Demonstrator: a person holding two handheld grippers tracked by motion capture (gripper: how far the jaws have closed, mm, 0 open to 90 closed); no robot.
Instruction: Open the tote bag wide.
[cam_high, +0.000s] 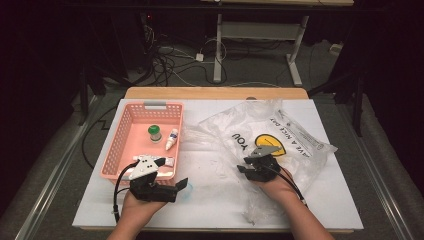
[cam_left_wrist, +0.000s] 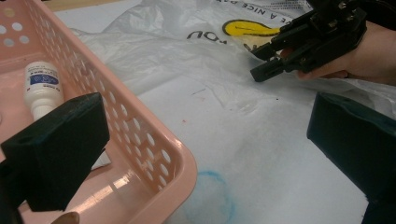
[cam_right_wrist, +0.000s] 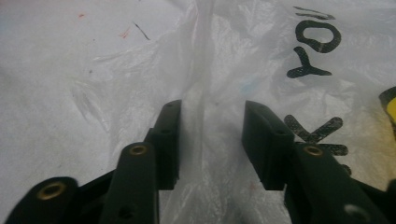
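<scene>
White table (cam_high: 210, 200), dark room behind. Item one: clear plastic bag (cam_high: 260, 135) printed in black and yellow, lying crumpled on the table's right half. Right gripper (cam_high: 246, 170) rests on it; a raised fold (cam_right_wrist: 203, 93) of film runs lengthwise between its part-open jaws, pads not yet pressing. Left gripper (cam_high: 182, 184), jaws wide and empty, sits beside the pink basket (cam_high: 117, 150), well apart from the bag. Basket holds a white dropper bottle (cam_high: 172, 138) and a green-capped jar (cam_high: 154, 133).
</scene>
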